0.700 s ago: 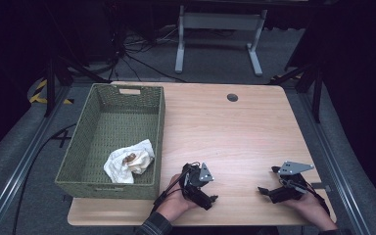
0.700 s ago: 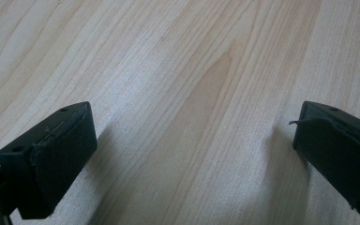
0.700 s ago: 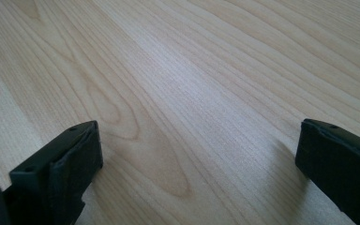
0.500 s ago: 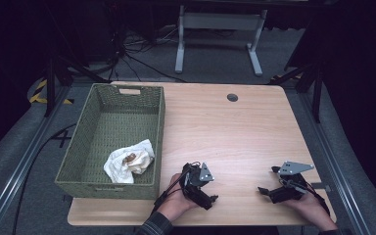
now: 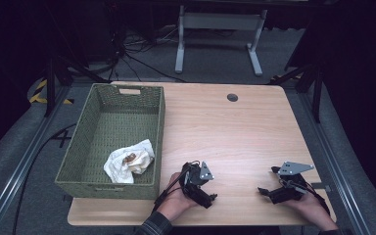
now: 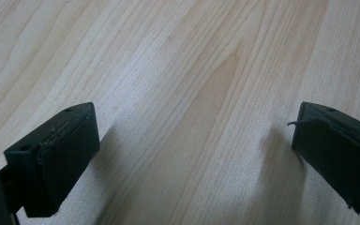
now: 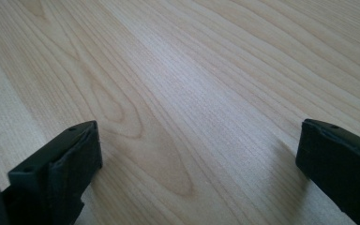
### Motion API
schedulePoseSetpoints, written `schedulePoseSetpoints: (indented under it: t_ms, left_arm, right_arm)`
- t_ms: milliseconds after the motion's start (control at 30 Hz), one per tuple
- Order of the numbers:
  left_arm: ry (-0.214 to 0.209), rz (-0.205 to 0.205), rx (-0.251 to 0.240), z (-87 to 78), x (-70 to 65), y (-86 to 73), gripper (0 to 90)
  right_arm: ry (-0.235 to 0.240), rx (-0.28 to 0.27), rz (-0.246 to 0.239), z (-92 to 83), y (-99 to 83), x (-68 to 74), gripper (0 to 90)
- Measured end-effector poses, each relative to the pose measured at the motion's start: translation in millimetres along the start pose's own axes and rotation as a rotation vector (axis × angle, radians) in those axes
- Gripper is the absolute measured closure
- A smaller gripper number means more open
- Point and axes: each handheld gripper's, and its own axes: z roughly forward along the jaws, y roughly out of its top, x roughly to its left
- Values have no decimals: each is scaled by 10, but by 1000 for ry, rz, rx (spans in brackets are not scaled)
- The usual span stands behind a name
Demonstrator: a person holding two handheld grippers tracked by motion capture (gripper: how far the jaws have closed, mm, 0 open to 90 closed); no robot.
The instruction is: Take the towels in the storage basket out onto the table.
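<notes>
My left gripper (image 5: 199, 185) rests low over the wooden table (image 5: 225, 127) near its front edge, just right of the green woven basket (image 5: 112, 105). In the left gripper view its jaws stand wide apart over bare wood, and the gripper (image 6: 194, 154) is open with nothing between the pads. My right gripper (image 5: 269, 182) sits near the front right of the table with a grey plate on top. Its own view shows that gripper (image 7: 197, 164) open too, with only wood grain between the jaws. A crumpled white cloth (image 5: 129, 161) lies in the near end of the basket.
A small round cable hole (image 5: 232, 97) sits near the table's far edge. A white metal stand (image 5: 219, 29) is on the floor behind the table, with cables (image 5: 127, 54) at the back left. The basket's right wall stands close to my left gripper.
</notes>
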Motion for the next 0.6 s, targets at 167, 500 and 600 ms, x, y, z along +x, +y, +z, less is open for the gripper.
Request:
schedulePoseSetpoints:
  t_ms: [167,500,600]
  left_arm:
    - [19,4,-3,-56,13,21,15]
    - [38,-12,-21,-150,72,29,15]
    - [44,-16,-16,-168,79,29,15]
  right_arm:
    - [2,1,3,1,-1,3,7]
    - [2,3,2,0,0,2,6]
    - [2,3,2,0,0,2,6]
